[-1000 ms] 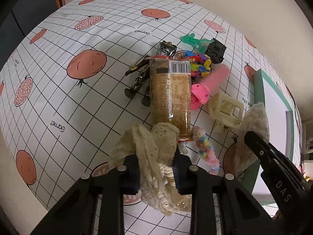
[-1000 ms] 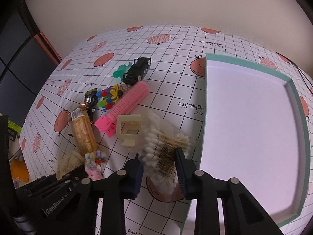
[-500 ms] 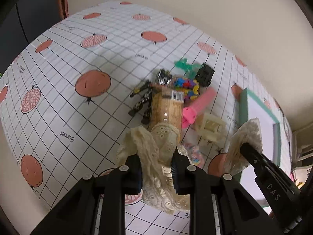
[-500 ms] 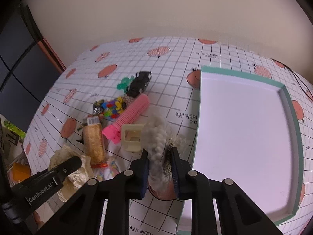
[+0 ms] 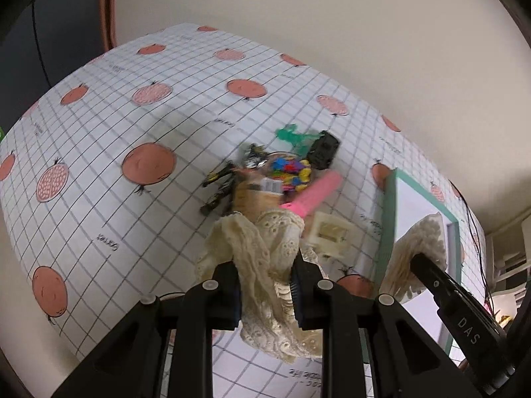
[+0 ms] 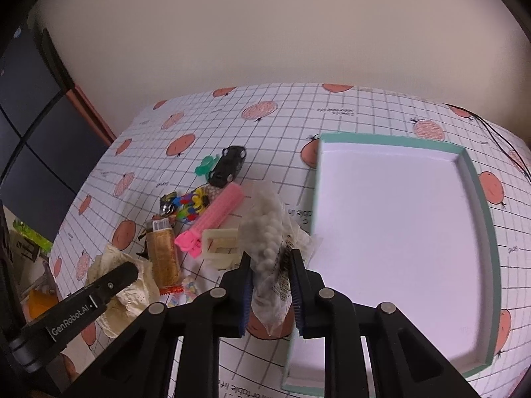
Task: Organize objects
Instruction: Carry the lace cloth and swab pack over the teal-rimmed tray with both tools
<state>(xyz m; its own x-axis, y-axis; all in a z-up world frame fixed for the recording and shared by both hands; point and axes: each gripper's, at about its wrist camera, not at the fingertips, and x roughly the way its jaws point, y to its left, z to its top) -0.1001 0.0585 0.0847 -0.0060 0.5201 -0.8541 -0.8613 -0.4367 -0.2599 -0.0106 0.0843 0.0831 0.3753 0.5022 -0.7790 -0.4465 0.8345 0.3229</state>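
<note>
My left gripper (image 5: 265,278) is shut on a cream lace cloth (image 5: 265,252), held up off the table; the same cloth (image 6: 122,275) shows at lower left in the right wrist view. My right gripper (image 6: 270,275) is shut on a clear bag of cotton swabs (image 6: 268,232), raised beside the left edge of the teal-rimmed white tray (image 6: 478,192). The same bag (image 5: 421,245) appears at right in the left wrist view, in front of the tray (image 5: 386,219).
A pile lies on the gridded tablecloth: pink hair roller (image 6: 215,219), cream hair claw (image 6: 220,248), snack pack (image 6: 162,255), colourful clips (image 6: 190,204), black toy car (image 6: 229,165), green toy (image 6: 205,165). Wall behind the table; a dark window at left.
Both grippers have risen and pulled back from the table, lifting the lace cloth and the swab bag. The pile looks smaller and farther away. The right jaws have closed tighter on the bag.
</note>
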